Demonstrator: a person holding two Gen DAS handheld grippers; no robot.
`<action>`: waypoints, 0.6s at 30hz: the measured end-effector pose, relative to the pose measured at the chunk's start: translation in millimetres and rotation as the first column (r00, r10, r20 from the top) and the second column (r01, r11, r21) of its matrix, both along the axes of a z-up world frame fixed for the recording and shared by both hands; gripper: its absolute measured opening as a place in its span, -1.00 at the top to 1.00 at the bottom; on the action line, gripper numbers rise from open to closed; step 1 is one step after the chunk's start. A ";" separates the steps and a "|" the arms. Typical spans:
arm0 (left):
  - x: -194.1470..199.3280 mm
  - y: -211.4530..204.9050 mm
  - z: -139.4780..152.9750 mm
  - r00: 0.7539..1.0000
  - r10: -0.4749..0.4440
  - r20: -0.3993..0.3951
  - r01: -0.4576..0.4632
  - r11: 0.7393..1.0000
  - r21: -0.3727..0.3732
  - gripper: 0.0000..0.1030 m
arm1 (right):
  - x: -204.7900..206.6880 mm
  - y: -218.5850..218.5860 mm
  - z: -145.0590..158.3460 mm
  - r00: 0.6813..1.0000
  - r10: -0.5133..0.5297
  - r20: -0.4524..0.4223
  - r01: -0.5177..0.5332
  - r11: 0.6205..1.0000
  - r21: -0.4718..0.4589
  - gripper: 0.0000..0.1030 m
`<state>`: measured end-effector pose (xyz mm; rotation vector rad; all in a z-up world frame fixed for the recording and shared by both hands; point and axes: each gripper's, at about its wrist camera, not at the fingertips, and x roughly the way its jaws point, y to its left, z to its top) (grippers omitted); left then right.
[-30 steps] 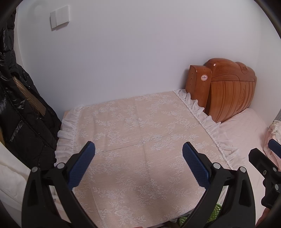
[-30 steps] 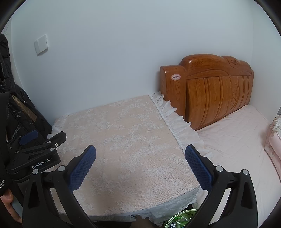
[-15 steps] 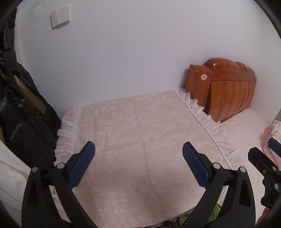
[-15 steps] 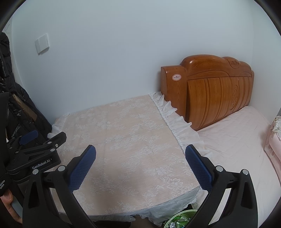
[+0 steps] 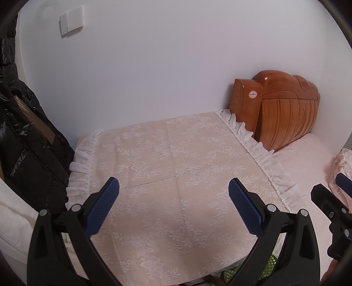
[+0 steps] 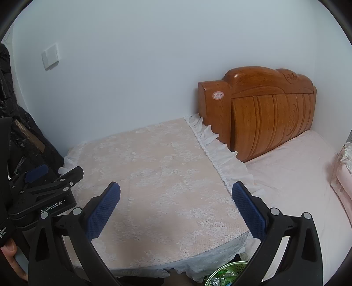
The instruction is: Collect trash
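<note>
My left gripper [image 5: 173, 187] is open and empty, held above a table covered with a pink lace cloth [image 5: 176, 167]. My right gripper [image 6: 176, 191] is open and empty too, above the same cloth [image 6: 158, 167], near its right edge. A green basket [image 6: 226, 275] with wrappers inside sits on the floor below the table's front right corner; its rim also shows in the left wrist view [image 5: 270, 264]. No loose trash shows on the cloth. The left gripper shows at the left of the right wrist view [image 6: 44, 187].
A carved wooden headboard [image 6: 264, 110] stands right of the table, with a pink mattress [image 6: 297, 176] in front of it. A black puffer jacket [image 5: 26, 136] hangs at the left. A white wall with a light switch [image 5: 71, 21] is behind.
</note>
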<state>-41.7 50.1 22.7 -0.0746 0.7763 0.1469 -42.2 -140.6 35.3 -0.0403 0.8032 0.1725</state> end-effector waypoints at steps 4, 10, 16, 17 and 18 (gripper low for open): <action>0.5 -4.1 -0.3 1.000 -0.010 0.012 0.010 1.000 0.011 -0.85 | 1.2 -1.2 -0.6 1.000 -0.002 -0.003 0.002 1.000 -0.003 -0.96; 3.0 -8.6 -3.9 1.000 -0.022 0.008 0.022 1.000 0.020 -0.85 | 2.8 -2.3 -1.5 1.000 -0.005 -0.009 0.005 1.000 -0.005 -0.96; 4.6 -7.9 -4.3 0.999 -0.037 0.001 0.037 0.999 0.010 -0.85 | 3.9 -3.5 -3.1 1.000 -0.007 -0.013 0.007 1.000 -0.003 -0.96; 4.7 -8.3 -4.3 0.999 -0.037 0.000 0.037 0.999 0.012 -0.85 | 3.9 -3.4 -3.3 1.000 -0.006 -0.013 0.006 1.000 -0.003 -0.96; 4.7 -8.4 -4.5 0.999 -0.038 -0.001 0.038 0.999 0.012 -0.85 | 3.8 -3.2 -3.4 1.000 -0.006 -0.013 0.006 1.000 -0.004 -0.96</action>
